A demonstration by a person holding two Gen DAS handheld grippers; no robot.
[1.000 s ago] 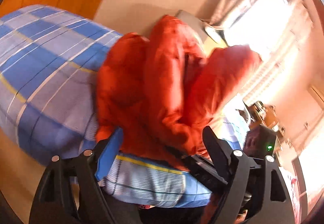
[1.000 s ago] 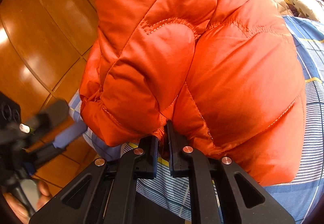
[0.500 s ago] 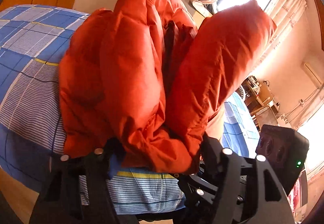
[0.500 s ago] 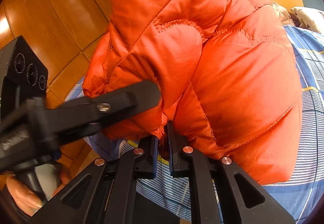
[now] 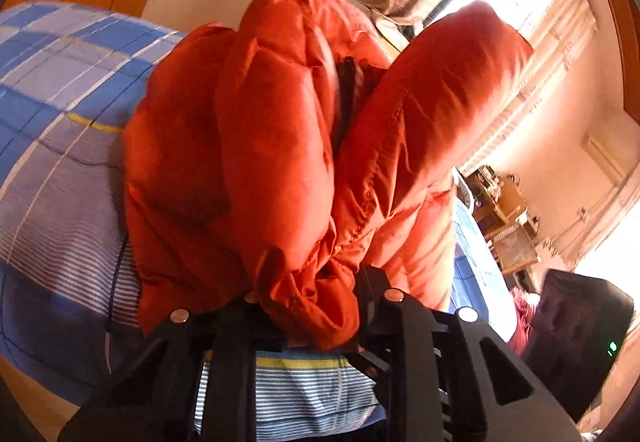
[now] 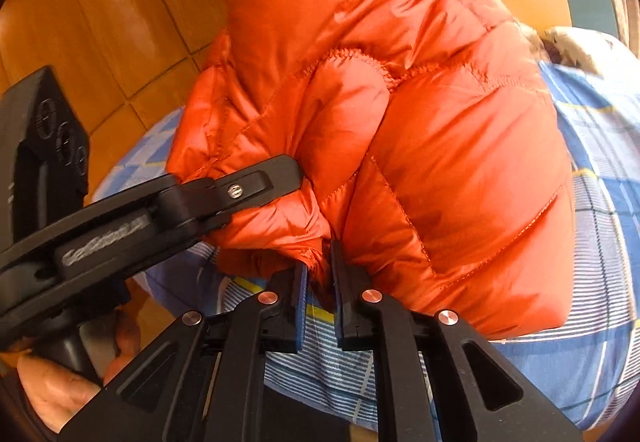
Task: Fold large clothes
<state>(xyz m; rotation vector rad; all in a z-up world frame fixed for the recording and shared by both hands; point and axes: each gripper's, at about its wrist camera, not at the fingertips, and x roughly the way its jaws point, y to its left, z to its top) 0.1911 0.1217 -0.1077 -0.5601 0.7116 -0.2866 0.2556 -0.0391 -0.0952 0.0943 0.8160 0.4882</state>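
Bunching under your grip, the orange down jacket (image 5: 280,146) lay heaped near the edge of the bed, on its blue plaid bedsheet (image 5: 60,130), with its hem folds gathered toward you. A second earlier your left tool (image 5: 308,302) stood spread short of the jacket; its jaws had just been closing, and they now pinched a wad of the hem between them. Your right tool (image 6: 320,274) was already pressed nearly together on a thin fold of the lower edge beside it, and it stayed so. With both tools clamped on the same end of the garment, you looked set to lift or carry that end over for a fold, though that was only my reading.

The jacket's far end was cut off in both views, so I could not tell how far the folding had got. The left tool's pads were buried in fabric.
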